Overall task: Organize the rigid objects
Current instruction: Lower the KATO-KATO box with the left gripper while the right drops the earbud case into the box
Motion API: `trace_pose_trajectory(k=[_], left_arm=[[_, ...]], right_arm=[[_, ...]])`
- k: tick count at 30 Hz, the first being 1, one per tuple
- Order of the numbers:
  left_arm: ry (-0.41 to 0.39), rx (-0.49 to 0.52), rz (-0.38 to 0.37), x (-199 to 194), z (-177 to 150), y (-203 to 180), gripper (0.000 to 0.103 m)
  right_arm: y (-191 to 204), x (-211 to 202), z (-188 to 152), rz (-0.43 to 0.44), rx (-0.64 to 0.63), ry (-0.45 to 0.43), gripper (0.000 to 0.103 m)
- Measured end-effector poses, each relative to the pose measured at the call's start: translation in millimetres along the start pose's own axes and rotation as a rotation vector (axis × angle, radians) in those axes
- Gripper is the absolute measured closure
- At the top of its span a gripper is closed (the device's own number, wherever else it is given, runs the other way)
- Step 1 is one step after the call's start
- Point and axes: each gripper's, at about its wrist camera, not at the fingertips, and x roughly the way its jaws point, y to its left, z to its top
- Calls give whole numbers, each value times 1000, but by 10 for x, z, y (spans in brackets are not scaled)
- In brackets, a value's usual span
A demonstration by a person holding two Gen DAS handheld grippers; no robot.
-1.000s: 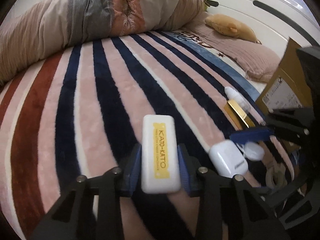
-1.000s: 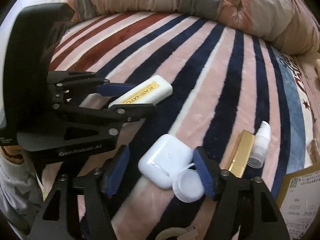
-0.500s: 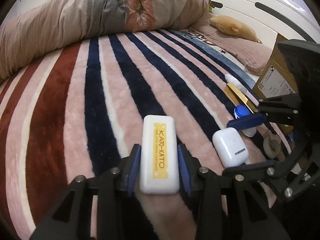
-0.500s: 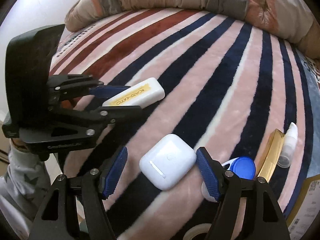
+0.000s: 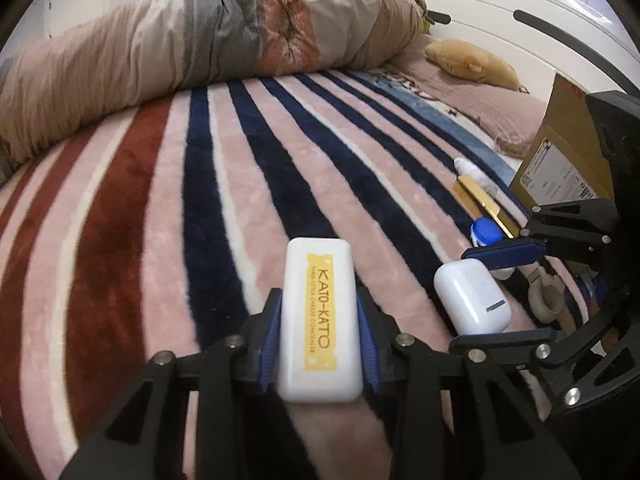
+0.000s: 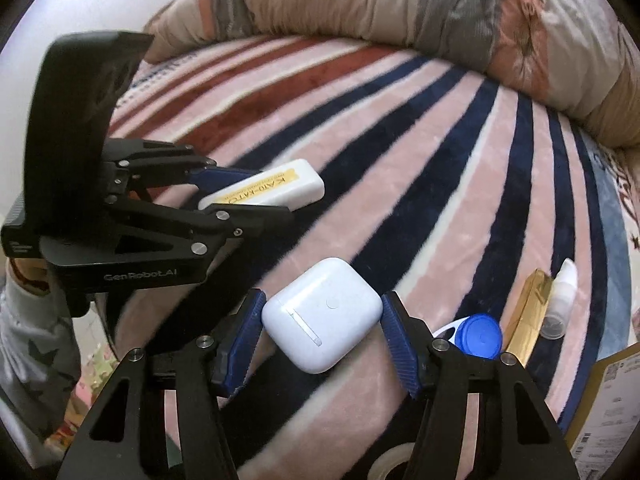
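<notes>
The left hand-held gripper [image 5: 318, 336] is clamped on a white oblong concealer case [image 5: 318, 320], its blue pads pressed against both long sides. A yellow label on the case reads "KATO-KATO", with a smaller line beneath that looks like "THREE LITTLE CHEESE CONCEALER". In the right wrist view the same case [image 6: 266, 194] juts from the left hand-held gripper's fingers, whose black body is marked "GenRobot.AI".

The right hand-held gripper [image 6: 322, 330] is closed on a white earbud case [image 6: 322, 316]: the left pad touches one corner and the right pad meets the opposite edge. The earbud case sits diagonally between the pads, its hinge line and small round button facing up. Whether it is lifted clear of the striped blanket [image 6: 420, 152] or rests on it cannot be told.

Taking the earbud case as landmark: just to its right is a small container with a blue cap [image 6: 482, 336]; beyond that lies a gold stick-shaped box [image 6: 530, 312] with a small clear spray bottle [image 6: 560, 304] touching its far side. A roll of tape [image 6: 394, 462] shows at the lower edge, below the earbud case. Farther right, a cardboard box [image 6: 608, 400] carries a printed shipping label too small to read. The concealer case is to the upper left of the earbud case, apart from it. A rolled quilt [image 6: 400, 4] lies across the far edge of the bed.
</notes>
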Motion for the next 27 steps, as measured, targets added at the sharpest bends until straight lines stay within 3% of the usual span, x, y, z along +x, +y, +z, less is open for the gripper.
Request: trace_pose_trajectory(k=[9, 16, 22, 27], left_arm=[[-144, 55, 14, -878, 346, -351, 71], [-268, 149, -59, -1468, 775, -1126, 71], [-300, 242, -134, -1493, 1107, -1931, 71], [-262, 320, -222, -1262, 1333, -2590, 71]], right_arm=[[174, -1028, 18, -24, -45, -206, 48], [17, -2029, -299, -102, 2, -395, 48], [-480, -2595, -801, -197, 119, -461, 48], [-989, -2769, -1216, -279, 230, -427, 48]])
